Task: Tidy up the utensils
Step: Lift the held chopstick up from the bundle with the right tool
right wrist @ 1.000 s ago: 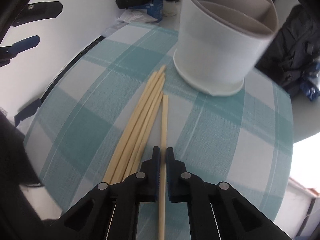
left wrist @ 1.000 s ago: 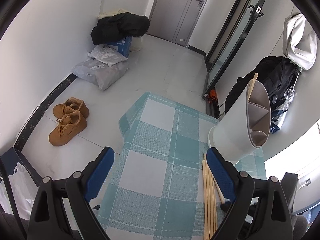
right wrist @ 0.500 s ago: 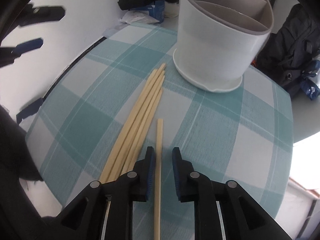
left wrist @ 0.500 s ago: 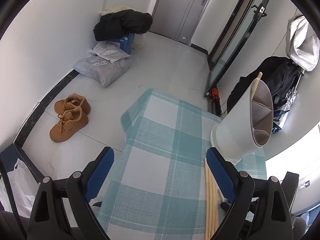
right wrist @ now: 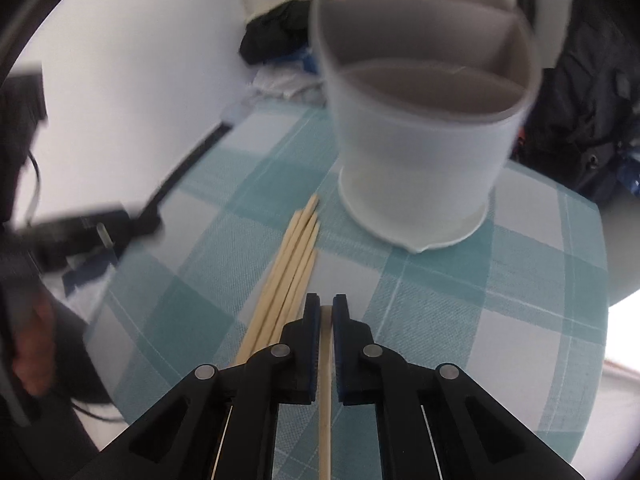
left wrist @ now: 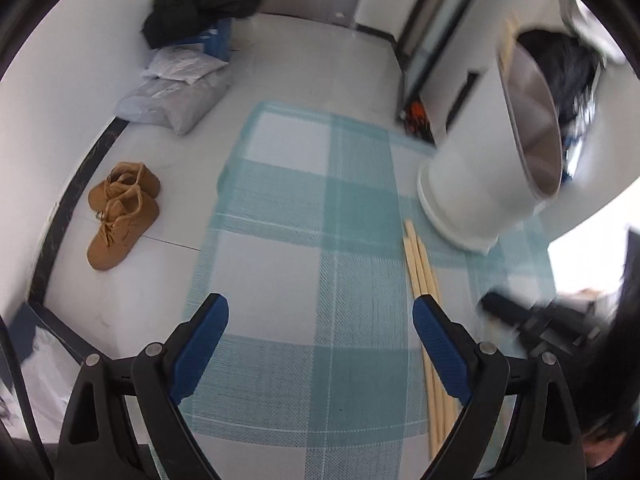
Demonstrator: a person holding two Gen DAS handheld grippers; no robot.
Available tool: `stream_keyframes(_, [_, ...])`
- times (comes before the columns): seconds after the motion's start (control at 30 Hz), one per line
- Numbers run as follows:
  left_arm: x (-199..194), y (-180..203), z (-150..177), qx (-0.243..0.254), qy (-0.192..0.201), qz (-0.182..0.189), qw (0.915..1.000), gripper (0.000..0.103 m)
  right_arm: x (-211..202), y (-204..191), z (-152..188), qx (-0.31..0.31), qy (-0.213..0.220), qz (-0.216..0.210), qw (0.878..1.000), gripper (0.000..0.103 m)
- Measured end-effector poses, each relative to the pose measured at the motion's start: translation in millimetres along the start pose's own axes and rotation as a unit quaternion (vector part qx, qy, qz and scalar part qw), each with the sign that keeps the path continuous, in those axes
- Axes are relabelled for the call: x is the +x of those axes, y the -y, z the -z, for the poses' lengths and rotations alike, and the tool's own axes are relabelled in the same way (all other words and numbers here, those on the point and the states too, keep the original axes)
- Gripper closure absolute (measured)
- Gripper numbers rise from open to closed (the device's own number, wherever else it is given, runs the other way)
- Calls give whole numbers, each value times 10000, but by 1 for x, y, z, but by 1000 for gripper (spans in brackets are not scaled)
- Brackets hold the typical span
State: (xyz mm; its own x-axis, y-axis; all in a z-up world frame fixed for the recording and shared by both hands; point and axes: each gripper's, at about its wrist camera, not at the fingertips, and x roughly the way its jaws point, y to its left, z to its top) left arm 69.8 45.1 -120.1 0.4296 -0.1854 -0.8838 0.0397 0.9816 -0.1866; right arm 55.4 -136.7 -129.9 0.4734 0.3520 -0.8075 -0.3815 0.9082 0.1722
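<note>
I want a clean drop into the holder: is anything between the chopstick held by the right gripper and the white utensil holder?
Nothing visible. The right gripper is shut on one chopstick; only bare checked tablecloth lies ahead of it, up to the utensil holder. The other chopsticks lie beside that path.

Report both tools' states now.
Left tool: open, empty.
Right tool: has just closed on a pale wooden chopstick.
</note>
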Motion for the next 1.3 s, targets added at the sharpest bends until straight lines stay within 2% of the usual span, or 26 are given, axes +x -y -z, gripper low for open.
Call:
stream_keyframes(0.07, [8,12,3,225,-141,-162,9995,12,-14,14,-4,347,318,-120,9988,98])
stream_keyframes(0.2, [17,25,6,263,-405,86,9988,12,-45,51,-5,1200,1015,-475,9864,98])
stream_keyframes(0.4, [30,33,10,297,-678,-103,9972,12,-65,91,2,2050,1549,-875,9625,97])
stream_keyframes(0.57, [32,42,9,427,-690,-407,9959,12,-84,114,10,2302,1747,-951,9526,97])
stream_keyframes(0.67, [33,46,10,490,-687,-570,9948,12,-90,115,11,2343,1793,-962,9506,97])
stream_keyframes(0.83, [26,42,11,137,-655,-482,9966,12,-90,106,7,2154,1870,-877,9544,97])
stream_keyframes(0.9, [24,41,9,45,-567,-536,9969,12,-94,103,7,2073,1862,-859,9565,97])
stream_keyframes(0.97, [30,41,9,16,-659,-585,9961,12,-93,102,7,2042,1862,-873,9571,97])
stream_keyframes(1.17, [41,53,0,392,-636,-709,9947,11,-92,102,4,1981,1862,-887,9582,97])
stream_keyframes(1.23, [42,52,-3,351,-644,-859,9936,11,-94,101,3,1964,1880,-881,9583,97])
stream_keyframes(1.3, [43,46,-6,255,-717,-791,9940,11,-95,100,3,1932,1896,-880,9586,97])
